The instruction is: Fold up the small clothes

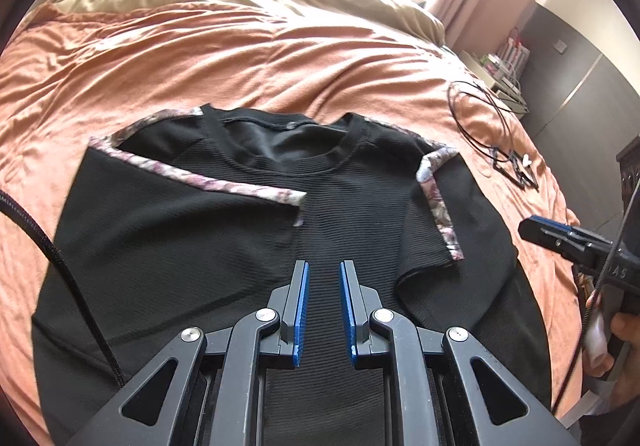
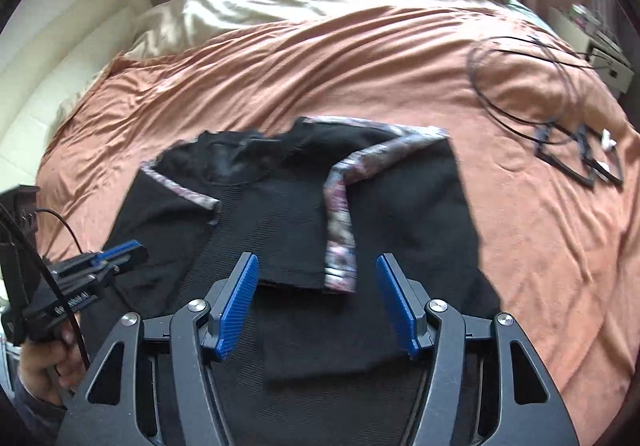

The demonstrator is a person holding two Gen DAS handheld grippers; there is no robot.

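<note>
Clearly the fold is midway: a black T-shirt [image 1: 224, 246] lies flat, front up, on the orange bedspread [image 1: 240, 57], its collar pointing toward the pillows, and both short sleeves with their floral trim are already turned in over the chest, the left sleeve [image 1: 192, 177] lying across the upper front and the right sleeve [image 2: 340, 230] folded down beside it. Neither tool holds cloth. The left gripper [image 1: 323, 310] hovers over the middle of the shirt with its 2 blue pads a narrow gap apart, nothing between them; the right gripper [image 2: 316, 302] hangs above the lower end of the right sleeve with its jaws spread wide and empty. By my reading, the side folds look done or nearly so, and what remains is the lengthwise fold, bringing the hem up toward the collar. That calls for both tools to drop to the near edge of the shirt, which is hidden under them in both views, pinch through all layers at 2 corners, and lift evenly so the tucked sleeves do not slide out. A loose black cable [image 2: 520, 93] lies on the bedspread well apart to the right, clear of the work.
</note>
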